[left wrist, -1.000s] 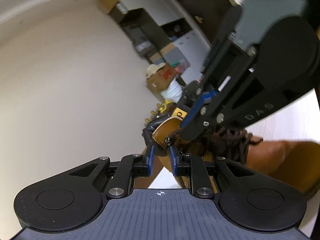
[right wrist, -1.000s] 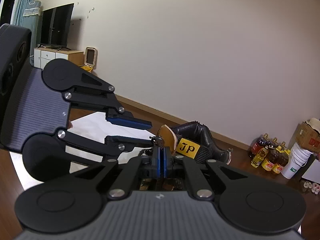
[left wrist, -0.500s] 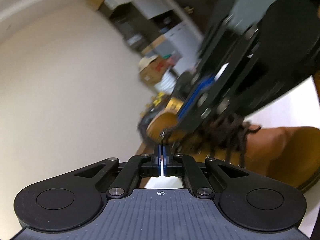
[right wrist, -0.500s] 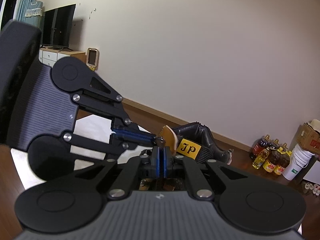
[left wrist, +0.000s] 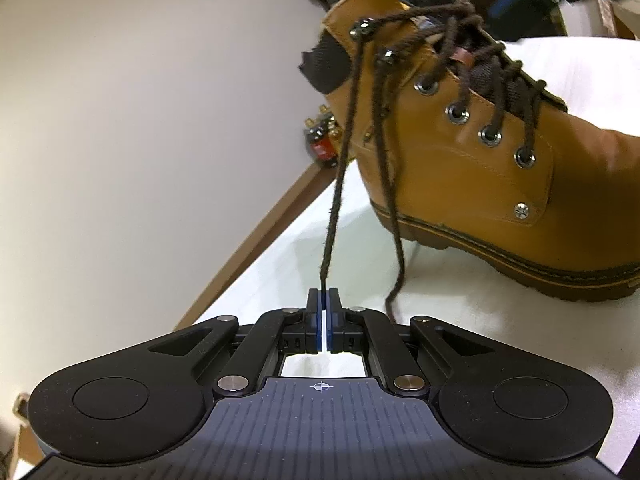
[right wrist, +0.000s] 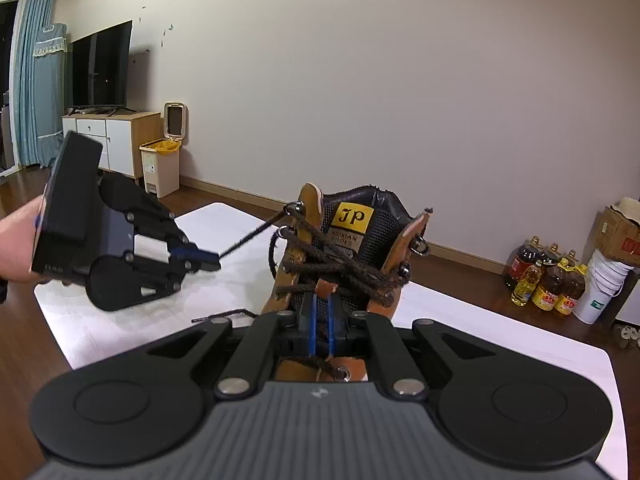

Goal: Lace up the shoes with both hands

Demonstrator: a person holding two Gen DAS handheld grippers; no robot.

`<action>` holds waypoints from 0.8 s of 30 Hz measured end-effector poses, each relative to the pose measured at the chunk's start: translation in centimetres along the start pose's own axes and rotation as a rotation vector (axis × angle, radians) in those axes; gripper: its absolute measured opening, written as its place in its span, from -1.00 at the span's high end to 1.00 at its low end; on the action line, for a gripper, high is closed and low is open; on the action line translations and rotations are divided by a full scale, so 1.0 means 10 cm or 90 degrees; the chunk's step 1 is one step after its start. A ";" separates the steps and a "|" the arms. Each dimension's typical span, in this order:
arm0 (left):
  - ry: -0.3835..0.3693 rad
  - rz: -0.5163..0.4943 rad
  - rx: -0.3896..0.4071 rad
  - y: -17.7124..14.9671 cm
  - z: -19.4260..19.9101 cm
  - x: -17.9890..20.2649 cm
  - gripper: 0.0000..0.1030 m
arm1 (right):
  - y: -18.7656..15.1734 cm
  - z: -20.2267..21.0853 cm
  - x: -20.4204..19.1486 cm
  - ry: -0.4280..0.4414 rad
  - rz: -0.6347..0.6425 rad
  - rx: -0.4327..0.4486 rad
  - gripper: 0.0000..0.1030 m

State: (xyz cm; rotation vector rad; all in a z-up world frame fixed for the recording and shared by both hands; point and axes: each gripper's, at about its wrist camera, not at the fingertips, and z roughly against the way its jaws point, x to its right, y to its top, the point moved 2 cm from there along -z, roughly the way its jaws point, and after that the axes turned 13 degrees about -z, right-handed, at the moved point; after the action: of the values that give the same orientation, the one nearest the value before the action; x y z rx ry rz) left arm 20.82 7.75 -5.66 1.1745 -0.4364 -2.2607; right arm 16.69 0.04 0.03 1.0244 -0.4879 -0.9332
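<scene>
Table (right wrist: pixel 520 332): white top on a wood floor; carries the boot.
Boot (left wrist: pixel 480 168): tan leather, dark lug sole, stands upright on the table. In the right wrist view the tongue faces the camera, with a yellow "JP" patch (right wrist: pixel 352 216) on it.
Left gripper (left wrist: pixel 322 312): off to the boot's left side, clear of the leather. Jaws pinched together on the lace end; only a thin slit shows between the blue pads.
Right gripper (right wrist: pixel 320 320): low over the front of the boot, close to the crossed laces. Jaws a little apart, nothing visibly between them.
Lace (left wrist: pixel 340 168): dark brown, runs taut from the top hook (left wrist: pixel 362 26) straight to the left gripper.
Second lace end (left wrist: pixel 394 216): hangs slack from the next hook down; its tip lies on the table near the heel.
Oil bottles (right wrist: pixel 544 276): cluster on the floor by the wall, well apart from the table.
</scene>
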 end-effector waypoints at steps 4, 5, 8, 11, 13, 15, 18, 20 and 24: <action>-0.015 0.045 0.015 0.03 -0.03 -0.07 0.96 | 0.06 -0.01 -0.07 0.006 0.004 0.013 0.89; -0.014 0.051 0.018 0.01 -0.02 -0.08 0.96 | 0.06 0.00 -0.10 0.013 0.004 0.013 0.89; -0.007 0.060 0.006 -0.05 -0.03 -0.04 0.88 | -0.05 0.05 -0.07 0.018 0.006 0.007 0.89; -0.008 0.066 -0.014 -0.12 -0.03 0.01 0.88 | -0.13 0.05 -0.06 0.026 -0.007 -0.004 0.89; -0.010 0.074 -0.010 -0.17 0.04 0.09 0.88 | -0.17 0.07 -0.04 0.028 -0.021 -0.007 0.89; -0.011 0.079 0.009 -0.17 0.12 0.14 0.88 | -0.20 0.07 -0.01 0.028 -0.032 -0.009 0.89; -0.010 0.061 0.103 -0.02 0.36 0.21 0.87 | -0.30 0.07 0.03 0.030 -0.062 -0.018 0.88; -0.004 0.042 0.169 0.13 0.51 0.25 0.87 | -0.35 0.04 0.04 0.029 -0.069 -0.023 0.88; 0.015 0.014 0.228 0.40 0.64 0.25 0.86 | -0.42 0.02 0.05 0.026 -0.081 -0.031 0.88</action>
State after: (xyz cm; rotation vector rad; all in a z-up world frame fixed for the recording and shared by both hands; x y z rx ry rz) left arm 15.70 3.30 -1.63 1.3580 -0.8677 -2.2043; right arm 15.05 -1.38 -3.57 1.0378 -0.3684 -1.0302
